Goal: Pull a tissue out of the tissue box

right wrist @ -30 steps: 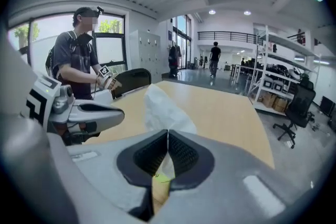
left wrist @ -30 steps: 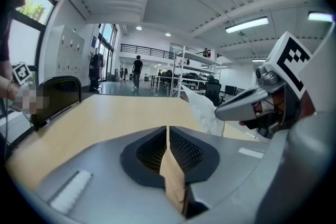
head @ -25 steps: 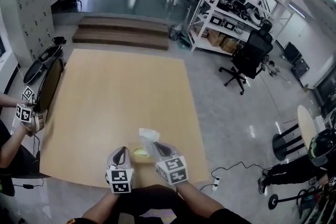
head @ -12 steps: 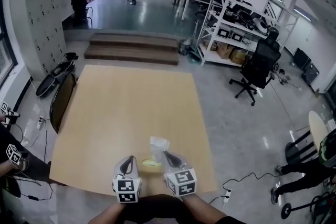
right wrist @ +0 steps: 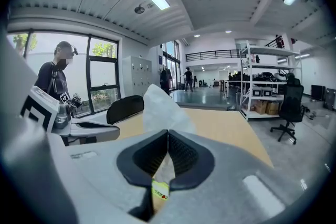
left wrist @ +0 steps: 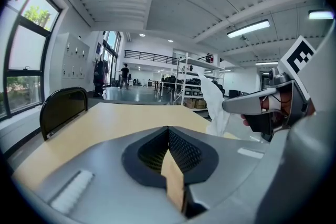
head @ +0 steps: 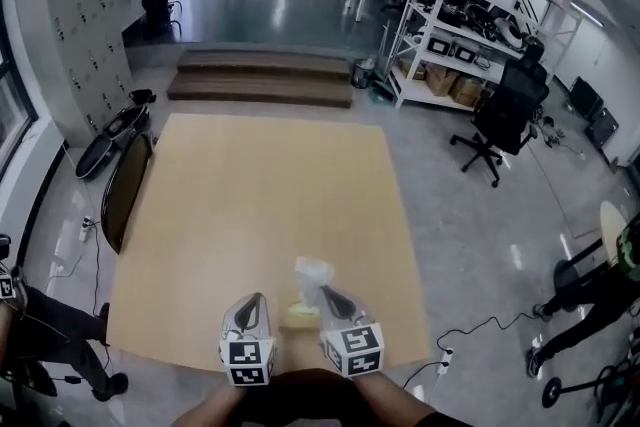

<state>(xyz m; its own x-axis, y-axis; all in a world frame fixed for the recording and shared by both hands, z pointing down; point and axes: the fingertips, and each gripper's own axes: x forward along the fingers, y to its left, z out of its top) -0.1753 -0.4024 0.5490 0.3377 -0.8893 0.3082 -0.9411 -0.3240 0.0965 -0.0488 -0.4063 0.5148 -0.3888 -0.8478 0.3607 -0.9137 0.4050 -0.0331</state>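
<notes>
A white tissue (head: 312,275) stands up from the small yellow tissue box (head: 298,314) near the wooden table's (head: 260,195) front edge. My right gripper (head: 327,294) is shut on the tissue's lower part. In the right gripper view the tissue (right wrist: 161,107) rises past the closed jaws of the right gripper (right wrist: 168,132), and a bit of the yellow box (right wrist: 160,192) shows below them. My left gripper (head: 251,300) hovers just left of the box. In the left gripper view its jaws meet with nothing between them (left wrist: 168,129), and only the table shows underneath.
A black chair (head: 125,190) stands at the table's left edge. Part of a person (head: 30,315) is at the lower left. Steps (head: 265,75) lie beyond the table. Shelves (head: 450,25) and an office chair (head: 505,115) stand to the right, and a cable (head: 470,330) runs across the floor.
Both grippers have lifted a little, the right one carrying the tissue up with it. The head view has shifted, and the person at the left has slid toward the corner.
</notes>
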